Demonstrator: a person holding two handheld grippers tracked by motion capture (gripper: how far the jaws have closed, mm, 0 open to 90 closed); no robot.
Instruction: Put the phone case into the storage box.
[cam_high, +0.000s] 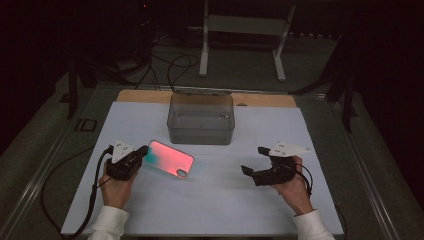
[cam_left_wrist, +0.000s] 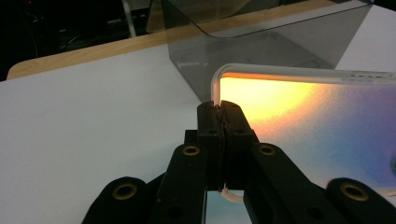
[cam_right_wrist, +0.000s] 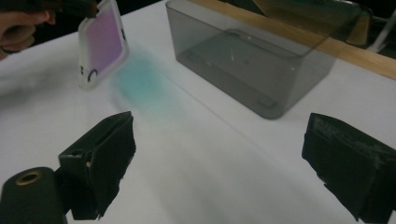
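A phone case (cam_high: 170, 158) with an iridescent pink-to-teal back is held a little above the white table, left of centre. My left gripper (cam_high: 143, 151) is shut on its near left edge; in the left gripper view the jaws pinch the case's white rim (cam_left_wrist: 220, 106). In the right gripper view the case (cam_right_wrist: 102, 43) hangs tilted at the upper left, casting a teal glow on the table. My right gripper (cam_high: 254, 160) is open at the right of the table, nothing between its wide-apart jaws (cam_right_wrist: 219, 158). A smoky transparent box (cam_high: 201, 119) stands behind the case.
The white mat (cam_high: 210, 200) covers the table, with a wooden strip (cam_high: 260, 99) along the far edge. The transparent box (cam_right_wrist: 252, 60) is empty with its lid raised at the back. A white stand frame (cam_high: 243, 30) and cables lie on the floor beyond.
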